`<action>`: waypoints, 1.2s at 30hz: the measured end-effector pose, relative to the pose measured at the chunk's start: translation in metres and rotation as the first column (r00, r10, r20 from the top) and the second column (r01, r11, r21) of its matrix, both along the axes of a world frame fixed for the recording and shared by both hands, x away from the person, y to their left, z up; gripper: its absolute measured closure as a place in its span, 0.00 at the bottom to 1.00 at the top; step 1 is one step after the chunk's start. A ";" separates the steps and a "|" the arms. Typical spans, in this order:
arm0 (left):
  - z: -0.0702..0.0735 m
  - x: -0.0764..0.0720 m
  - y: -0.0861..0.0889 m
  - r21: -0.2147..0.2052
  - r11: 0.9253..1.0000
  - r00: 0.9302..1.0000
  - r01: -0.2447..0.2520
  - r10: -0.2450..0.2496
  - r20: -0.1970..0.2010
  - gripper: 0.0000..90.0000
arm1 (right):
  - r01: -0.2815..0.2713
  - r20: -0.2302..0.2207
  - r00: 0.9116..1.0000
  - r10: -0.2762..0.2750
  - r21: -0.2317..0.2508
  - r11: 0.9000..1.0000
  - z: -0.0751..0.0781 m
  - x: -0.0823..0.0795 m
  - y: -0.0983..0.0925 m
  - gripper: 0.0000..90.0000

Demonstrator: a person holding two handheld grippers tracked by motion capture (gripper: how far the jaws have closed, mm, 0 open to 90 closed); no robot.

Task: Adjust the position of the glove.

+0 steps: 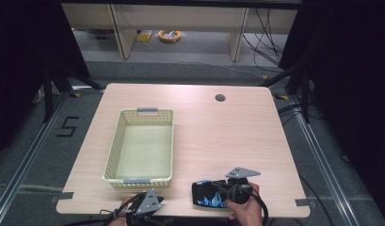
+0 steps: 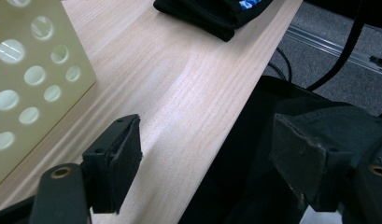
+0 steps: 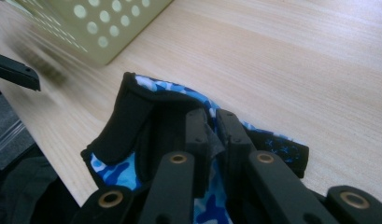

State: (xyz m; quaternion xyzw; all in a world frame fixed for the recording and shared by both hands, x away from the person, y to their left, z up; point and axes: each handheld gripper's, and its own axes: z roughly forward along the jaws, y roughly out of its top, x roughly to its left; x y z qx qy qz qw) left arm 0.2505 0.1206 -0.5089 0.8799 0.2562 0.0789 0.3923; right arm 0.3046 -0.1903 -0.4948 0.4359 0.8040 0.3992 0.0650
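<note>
So the right gripper (image 3: 211,135) has its jaws pressed nearly together and they're pinching a fold of the garment (image 3: 132,121), a black piece of cloth with a blue camo print, probably shorts or something similar, hard to say exactly what. In the right gripper view the cloth bunches up right around the jaw tips, with a black hem rising just to the left of them and more blue print spilling out underneath. From the high view that gripper (image 1: 223,188) sits at the near edge of the table (image 1: 218,132), with the person's hand (image 1: 246,209) wrapped around it from below, and the garment (image 1: 206,194) lies directly off its tip toward the left, flat on the wood. The left gripper (image 2: 202,154) is a different story: jaws spread wide, nothing between them, just bare tabletop and the table's edge under the gap. In the high view it (image 1: 150,203) hangs at the near edge too, with the basket (image 1: 139,146), that pale yellow one with holes in the walls, just ahead of it and a bit to its left. In the left gripper view the basket wall (image 2: 34,84) is near the left jaw, not touching, and the garment (image 2: 212,16) is well ahead of its jaws.
</note>
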 end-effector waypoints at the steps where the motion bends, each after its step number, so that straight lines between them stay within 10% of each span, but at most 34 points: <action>1: 0.000 0.000 0.000 0.002 1.000 1.000 0.008 -0.008 0.004 0.27 | 0.003 -0.006 1.000 -0.003 -0.008 1.000 -0.001 0.000 0.000 0.93; 11: 0.000 0.000 0.000 -0.006 1.000 1.000 -0.003 0.003 -0.011 0.27 | 0.004 -0.008 1.000 -0.004 -0.009 1.000 0.001 -0.001 0.001 0.72; 21: 0.001 0.000 0.001 -0.001 1.000 1.000 -0.005 0.005 -0.007 0.28 | 0.066 0.081 0.995 -0.064 -0.022 0.998 0.017 -0.006 -0.019 0.65; 36: 0.001 0.000 0.000 -0.005 1.000 1.000 0.004 -0.004 -0.003 0.28 | 0.101 -0.020 0.994 -0.103 -0.086 0.991 0.006 -0.021 -0.023 0.49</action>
